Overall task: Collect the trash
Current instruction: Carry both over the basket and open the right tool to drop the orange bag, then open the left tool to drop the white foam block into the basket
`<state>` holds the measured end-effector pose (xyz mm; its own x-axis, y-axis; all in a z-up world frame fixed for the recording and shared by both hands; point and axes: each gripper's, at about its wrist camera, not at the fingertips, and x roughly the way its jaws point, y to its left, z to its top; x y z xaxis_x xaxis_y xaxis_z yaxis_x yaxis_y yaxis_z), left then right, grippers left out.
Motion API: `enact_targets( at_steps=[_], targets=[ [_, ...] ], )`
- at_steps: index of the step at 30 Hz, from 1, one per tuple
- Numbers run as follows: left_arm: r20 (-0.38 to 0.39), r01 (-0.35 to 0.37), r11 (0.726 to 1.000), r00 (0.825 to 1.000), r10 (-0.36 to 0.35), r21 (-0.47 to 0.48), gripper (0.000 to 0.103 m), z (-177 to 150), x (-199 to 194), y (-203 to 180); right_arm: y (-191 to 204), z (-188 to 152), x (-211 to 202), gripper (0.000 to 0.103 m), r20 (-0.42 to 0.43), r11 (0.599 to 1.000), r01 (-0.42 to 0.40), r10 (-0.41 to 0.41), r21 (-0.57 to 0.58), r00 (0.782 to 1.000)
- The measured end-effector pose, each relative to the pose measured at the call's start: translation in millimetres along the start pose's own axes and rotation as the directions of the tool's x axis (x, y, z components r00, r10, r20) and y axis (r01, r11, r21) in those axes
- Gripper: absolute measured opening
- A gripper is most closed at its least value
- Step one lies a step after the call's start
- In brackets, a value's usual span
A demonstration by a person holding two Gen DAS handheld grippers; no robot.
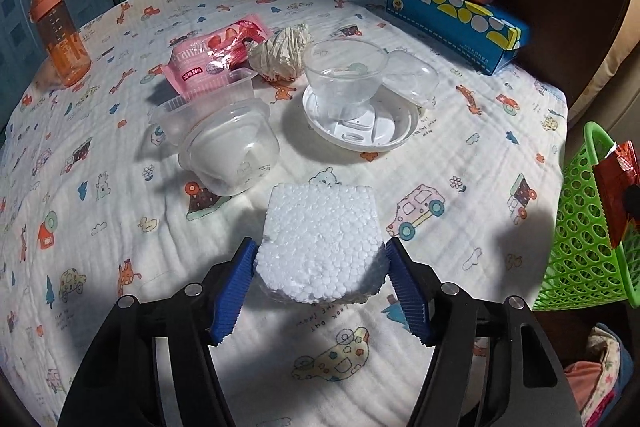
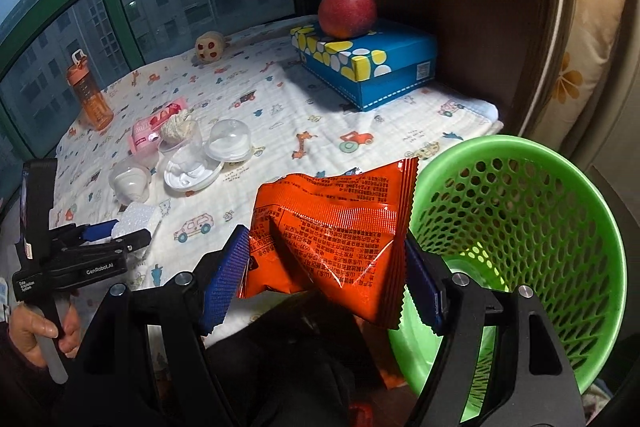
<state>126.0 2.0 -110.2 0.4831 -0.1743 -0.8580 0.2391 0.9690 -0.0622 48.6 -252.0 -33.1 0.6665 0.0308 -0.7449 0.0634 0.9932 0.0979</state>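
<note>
Left gripper (image 1: 320,259) fingers (image 1: 240,287) flank the foam block (image 1: 320,239)

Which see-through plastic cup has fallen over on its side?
The clear cup nearest the foam block, its mouth facing sideways. The stemmed cup stands upright on the white lid.

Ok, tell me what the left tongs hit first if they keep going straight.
The foam block: it already sits between the left tongs, on the cloth. Whether the pads press it yet is unclear.

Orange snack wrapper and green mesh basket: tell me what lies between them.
Nothing: in the right wrist view the orange snack wrapper, clamped by the right gripper, overlaps the green mesh basket's rim.
</note>
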Motion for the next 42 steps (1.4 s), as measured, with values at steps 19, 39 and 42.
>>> enact_targets(
  at_steps=[19, 39, 42],
  targets=[
    [0.117, 0.197, 0.961, 0.968, -0.222, 0.194, 0.064, 41, -76, -117, -86, -25, -43, 0.074, 0.012, 0.985, 0.124, -0.127, 0.122, 0.992],
    [0.054, 0.298, 0.876, 0.938, -0.342, 0.379, 0.064, 60, -79, -239, -148, -43, -72, 0.086, 0.014, 0.958, 0.198, -0.205, 0.205, 0.979],
    [0.042, 0.309, 0.867, 0.935, -0.352, 0.390, 0.064, 59, -76, -249, -152, -44, -75, 0.089, 0.017, 0.955, 0.210, -0.218, 0.212, 0.976]
  ],
)
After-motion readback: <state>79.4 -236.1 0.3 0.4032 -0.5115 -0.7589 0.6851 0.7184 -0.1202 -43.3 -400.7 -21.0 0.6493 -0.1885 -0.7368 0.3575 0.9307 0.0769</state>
